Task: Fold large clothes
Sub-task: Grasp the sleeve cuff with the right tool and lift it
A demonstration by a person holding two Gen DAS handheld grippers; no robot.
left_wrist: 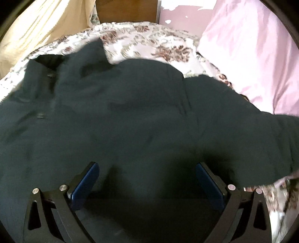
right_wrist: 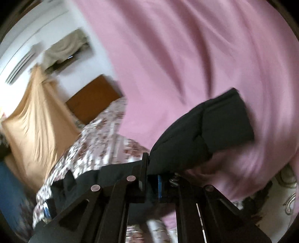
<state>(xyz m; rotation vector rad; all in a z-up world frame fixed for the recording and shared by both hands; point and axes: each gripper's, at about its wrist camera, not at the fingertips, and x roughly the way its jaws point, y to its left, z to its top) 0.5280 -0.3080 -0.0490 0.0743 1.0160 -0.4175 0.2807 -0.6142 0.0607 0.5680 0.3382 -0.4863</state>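
A bed with a floral-patterned cover (left_wrist: pixel 149 43) and a pink sheet (right_wrist: pixel 186 46) holds the bulky dark-green padded jacket (left_wrist: pixel 130 121), spread wide. The right gripper (right_wrist: pixel 149 168) is clamped on its black-looking sleeve (right_wrist: pixel 205 121); the left gripper (left_wrist: pixel 147 177) hovers agape above the body. Best carry the sleeve across in one smooth arc, the left pinning the body; motion blur hides the cuff and hem.

The left wrist camera looks steeply down, close over the dark jacket (left_wrist: pixel 130 121) spread on the floral bedspread (left_wrist: pixel 149 43). The right wrist camera sits tilted and closer to level, facing the pink sheet (right_wrist: pixel 186 56). Both views share jacket, bedspread, pink sheet and wooden headboard (left_wrist: pixel 127 9).
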